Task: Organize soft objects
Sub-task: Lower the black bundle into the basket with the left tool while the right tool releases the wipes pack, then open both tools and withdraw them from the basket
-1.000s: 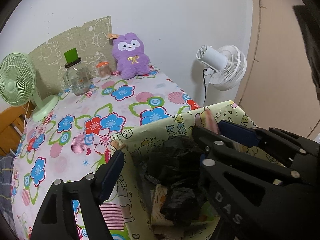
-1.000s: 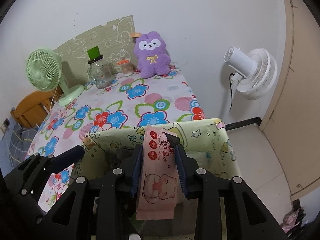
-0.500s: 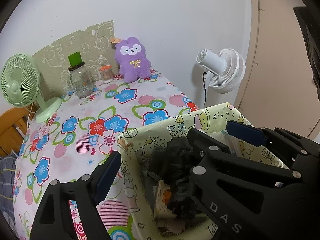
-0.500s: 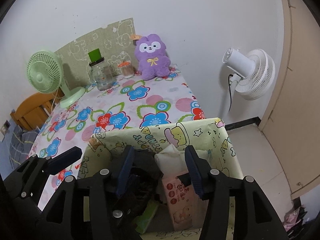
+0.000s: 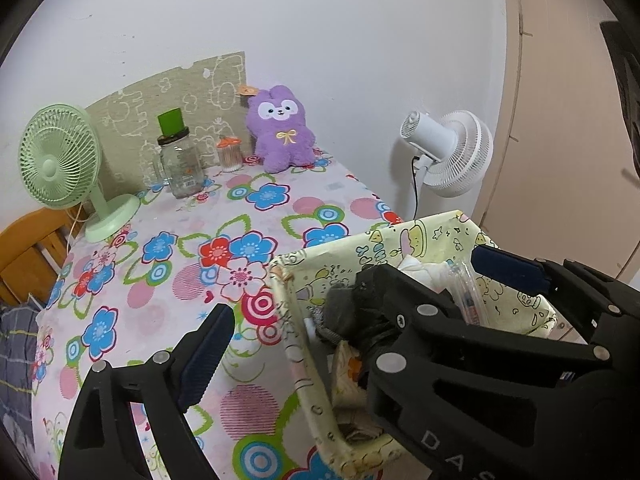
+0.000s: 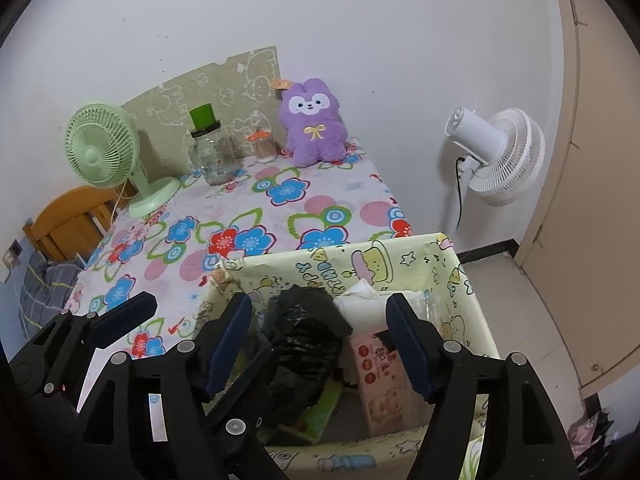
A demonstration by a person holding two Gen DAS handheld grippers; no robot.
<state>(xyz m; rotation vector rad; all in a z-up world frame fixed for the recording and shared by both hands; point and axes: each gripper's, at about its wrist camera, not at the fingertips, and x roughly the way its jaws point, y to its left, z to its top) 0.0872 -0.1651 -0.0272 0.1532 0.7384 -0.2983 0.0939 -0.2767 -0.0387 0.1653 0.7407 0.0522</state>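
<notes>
Left to right across the right wrist view. At 8 o'clock, left gripper [image 6: 120, 322]: fingers spread wide, holding nothing, hovering over the floral tablecloth [image 6: 280, 200] just beside the basket's left wall. At 6 o'clock, right gripper [image 6: 320, 340]: a second ago pinched on the pink wet-wipes pack [image 6: 380, 380], now spread and empty above the cartoon-print basket [image 6: 400, 256]. Pack released: standing on end inside the basket toward 5 o'clock, touching the black crumpled bag [image 6: 304, 340] on its left, with a white tissue bundle [image 6: 362, 300] just behind.

Meaning for the task, as a judgement: wipes stowed, one soft item fewer outside. Likely remaining: purple plush bunny [image 6: 314, 124], upright against the wall at 12 o'clock, well apart from both tools. Next reach probably long, past the glass jar [image 6: 210, 156] at 11 o'clock.
</notes>
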